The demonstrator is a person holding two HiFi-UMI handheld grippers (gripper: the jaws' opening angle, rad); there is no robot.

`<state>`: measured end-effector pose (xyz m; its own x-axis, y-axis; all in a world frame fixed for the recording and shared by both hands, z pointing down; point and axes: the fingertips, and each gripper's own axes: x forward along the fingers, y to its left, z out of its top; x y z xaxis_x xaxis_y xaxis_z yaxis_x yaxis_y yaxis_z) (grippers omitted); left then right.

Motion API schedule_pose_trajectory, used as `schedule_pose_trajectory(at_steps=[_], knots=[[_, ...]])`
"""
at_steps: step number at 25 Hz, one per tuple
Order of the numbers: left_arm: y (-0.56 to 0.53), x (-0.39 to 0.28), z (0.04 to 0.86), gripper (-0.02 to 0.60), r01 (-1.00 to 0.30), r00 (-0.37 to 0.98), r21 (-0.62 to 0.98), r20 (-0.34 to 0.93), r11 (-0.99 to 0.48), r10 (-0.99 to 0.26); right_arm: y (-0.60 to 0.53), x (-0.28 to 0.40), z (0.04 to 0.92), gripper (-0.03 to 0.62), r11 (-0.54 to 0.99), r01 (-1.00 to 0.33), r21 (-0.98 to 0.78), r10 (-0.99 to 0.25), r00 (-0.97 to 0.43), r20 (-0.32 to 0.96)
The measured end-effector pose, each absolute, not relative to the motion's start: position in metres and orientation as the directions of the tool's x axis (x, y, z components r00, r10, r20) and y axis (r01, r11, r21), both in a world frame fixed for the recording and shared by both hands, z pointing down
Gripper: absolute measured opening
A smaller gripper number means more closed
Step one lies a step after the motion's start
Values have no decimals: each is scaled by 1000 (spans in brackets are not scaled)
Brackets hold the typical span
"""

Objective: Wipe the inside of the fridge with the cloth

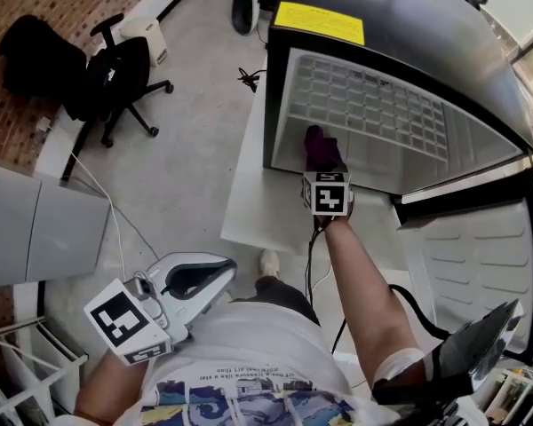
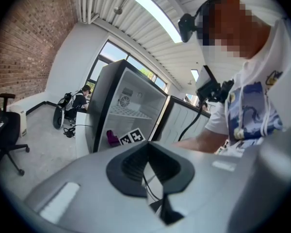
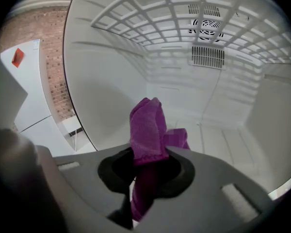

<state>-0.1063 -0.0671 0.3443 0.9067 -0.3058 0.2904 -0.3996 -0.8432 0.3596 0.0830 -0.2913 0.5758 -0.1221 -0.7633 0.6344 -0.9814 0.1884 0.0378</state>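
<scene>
The black fridge (image 1: 400, 25) stands open, its white inside (image 1: 373, 122) crossed by a wire shelf (image 3: 184, 18). My right gripper (image 1: 325, 165) reaches into the lower opening, shut on a purple cloth (image 1: 320, 145). In the right gripper view the cloth (image 3: 148, 127) sticks up from between the jaws of the right gripper (image 3: 148, 166), held just above the fridge floor (image 3: 218, 144) and apart from the back wall. My left gripper (image 1: 220, 270) hangs back near my body, far from the fridge. Its jaws meet with nothing between them in the left gripper view, where the left gripper (image 2: 146, 171) faces the fridge (image 2: 131, 106).
The fridge door (image 1: 475, 247) swings open on the right. A white platform (image 1: 253, 185) lies under the fridge front. A black office chair (image 1: 115, 74) and a cable (image 1: 249, 79) are on the floor to the left; a grey cabinet (image 1: 44, 229) stands nearer. A fan vent (image 3: 207, 28) marks the back wall.
</scene>
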Motion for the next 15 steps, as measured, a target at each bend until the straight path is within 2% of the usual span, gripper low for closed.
schedule_pose_trajectory(at_steps=[9,15], knots=[[-61,-126,342,6,-447,887,350,296,-823,-355,-296,37,574,54,246,-958,-145,-752,-283,595],[-55,-133,339,5,-451,884,341,295,-825,-362,-289,10,575,54,228,-907,-355,-725,-402,559]])
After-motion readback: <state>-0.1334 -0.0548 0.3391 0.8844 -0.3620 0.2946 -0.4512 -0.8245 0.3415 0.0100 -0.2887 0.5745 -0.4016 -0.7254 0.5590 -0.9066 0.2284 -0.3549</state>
